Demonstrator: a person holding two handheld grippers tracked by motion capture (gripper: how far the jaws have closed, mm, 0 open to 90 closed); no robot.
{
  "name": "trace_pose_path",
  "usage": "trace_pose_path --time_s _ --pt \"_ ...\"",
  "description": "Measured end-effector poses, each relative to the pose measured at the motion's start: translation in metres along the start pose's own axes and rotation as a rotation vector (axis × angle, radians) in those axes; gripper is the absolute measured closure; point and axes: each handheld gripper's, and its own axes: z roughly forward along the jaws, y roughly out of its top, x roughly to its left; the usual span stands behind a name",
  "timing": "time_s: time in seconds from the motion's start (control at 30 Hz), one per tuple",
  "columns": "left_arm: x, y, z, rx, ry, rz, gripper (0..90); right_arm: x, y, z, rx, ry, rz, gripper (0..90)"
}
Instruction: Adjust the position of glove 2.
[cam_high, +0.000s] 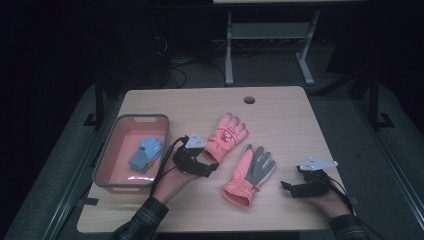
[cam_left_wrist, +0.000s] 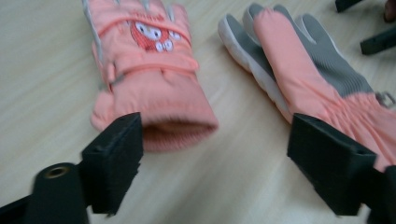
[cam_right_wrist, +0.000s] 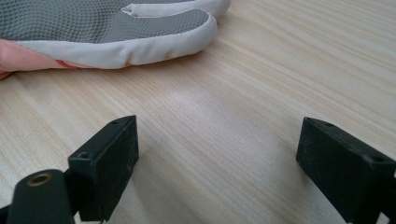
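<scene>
Fingertips of the cartoon glove (cam_left_wrist: 149, 70) get cropped in the left gripper view – its cuff faces the left gripper (cam_left_wrist: 219, 158), jaws wide, nothing between. From the high view it lies mid-table, fingers pointing away. The right gripper (cam_right_wrist: 217, 168), also wide, sits beside the grey-palmed glove (cam_right_wrist: 107, 32).

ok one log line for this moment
left tool: open, at owl glove cuff | right tool: open, empty | blue glove: in bin
</scene>
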Motion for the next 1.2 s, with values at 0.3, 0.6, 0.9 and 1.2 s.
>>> trace_pose_path --time_s 0.3,0.6,0.9,1.2 --pt "0.009 0.032 0.017 0.013 0.019 0.033 36.9 0.0 0.0 0.0 0.0 0.0 0.0 12.7" --pt "0.025 0.059 0.04 0.028 0.047 0.025 48.2 0.0 0.0 0.0 -0.001 -0.002 -0.002 12.7" --pt "0.041 0.063 0.069 0.061 0.084 -0.013 51.6 0.0 0.0 0.0 -0.001 -0.001 -0.001 12.7" --pt "0.053 0.055 0.091 0.117 0.125 -0.032 57.5 0.0 0.0 0.0 -0.001 -0.001 -0.001 12.7"
